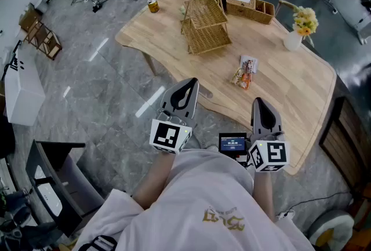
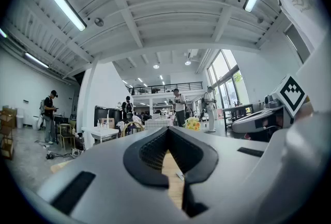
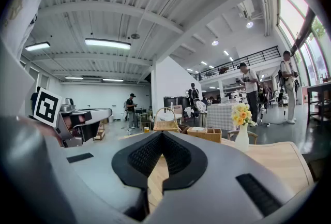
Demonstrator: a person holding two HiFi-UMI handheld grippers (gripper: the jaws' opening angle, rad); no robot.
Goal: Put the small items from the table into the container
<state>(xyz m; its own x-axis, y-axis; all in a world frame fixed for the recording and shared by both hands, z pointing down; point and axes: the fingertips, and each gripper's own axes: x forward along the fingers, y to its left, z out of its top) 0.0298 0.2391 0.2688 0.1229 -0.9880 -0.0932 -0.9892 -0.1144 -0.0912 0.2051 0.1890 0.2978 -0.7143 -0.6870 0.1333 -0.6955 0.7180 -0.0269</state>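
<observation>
Left hand-held gripper (image 1: 190, 82) and right hand-held gripper (image 1: 258, 102) hide a bit: the right one's marker cube covers the corner of a small screen device (image 1: 233, 143) sitting between them. The print on the snack packets (image 1: 245, 73) is too small to read, and I can't see inside the wicker basket (image 1: 206, 24).

Both hand-held grippers have their jaws pressed together, pinching nothing and touching nothing.

The crinkly packets lie flat on the pale wooden worktop (image 1: 290, 87), just ahead of the right hand-held gripper. The woven, hoop-handled basket stands further ahead of the left one.
</observation>
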